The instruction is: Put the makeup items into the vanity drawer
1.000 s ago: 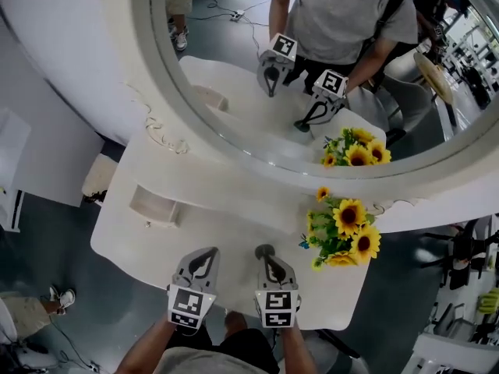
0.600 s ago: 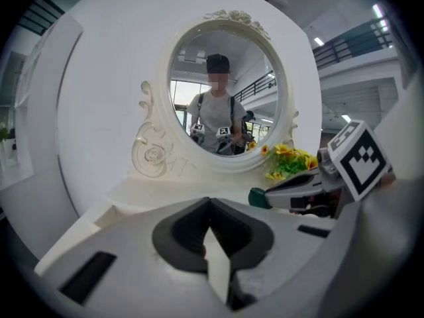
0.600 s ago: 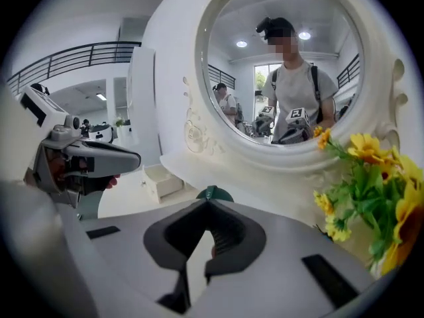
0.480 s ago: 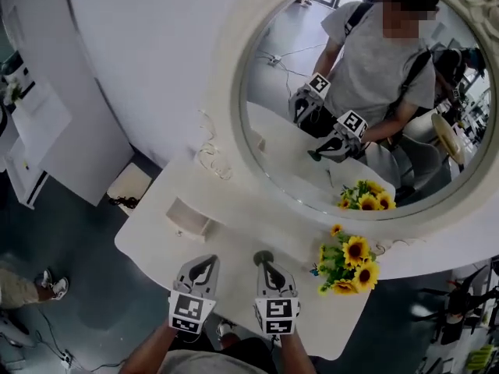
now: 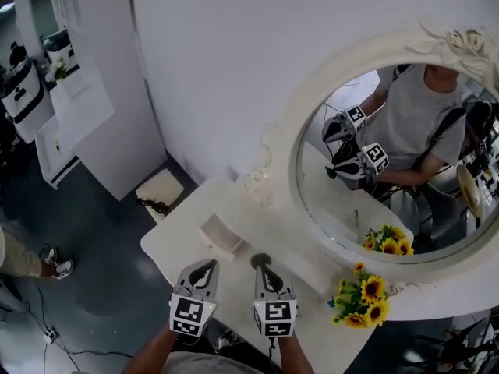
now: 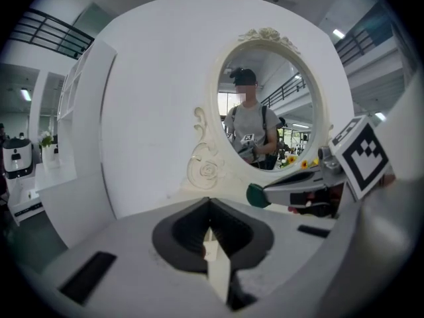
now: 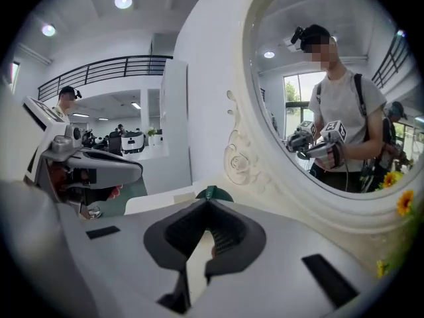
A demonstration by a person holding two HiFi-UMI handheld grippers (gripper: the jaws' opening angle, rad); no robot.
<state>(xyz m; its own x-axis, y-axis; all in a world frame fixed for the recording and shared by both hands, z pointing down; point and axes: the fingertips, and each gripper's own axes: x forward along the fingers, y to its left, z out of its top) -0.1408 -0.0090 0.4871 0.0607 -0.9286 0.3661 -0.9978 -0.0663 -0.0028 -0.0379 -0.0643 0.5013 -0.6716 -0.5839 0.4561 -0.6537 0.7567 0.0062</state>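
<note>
My right gripper (image 5: 263, 262) is shut on a small dark green round makeup item (image 5: 261, 259), held above the near part of the white vanity top (image 5: 304, 287). In the right gripper view the green item (image 7: 211, 192) peeks out just past the pinched jaws. My left gripper (image 5: 203, 266) hangs beside it on the left, shut with nothing in it (image 6: 211, 233). A small white drawer box (image 5: 221, 234) stands on the vanity top just beyond the left gripper. From the left gripper view, the right gripper with its green item (image 6: 257, 195) shows at the right.
A big oval mirror (image 5: 390, 178) in an ornate white frame stands behind the vanity and reflects the person and both grippers. Sunflowers (image 5: 365, 298) stand at the right of the tabletop. A white wall is behind; a grey floor and a person's shoe (image 5: 58, 267) lie at the left.
The head view has swung up and left, so more wall and floor show and the vanity sits lower right. Both grippers stay side by side, the right still holding the green item.
</note>
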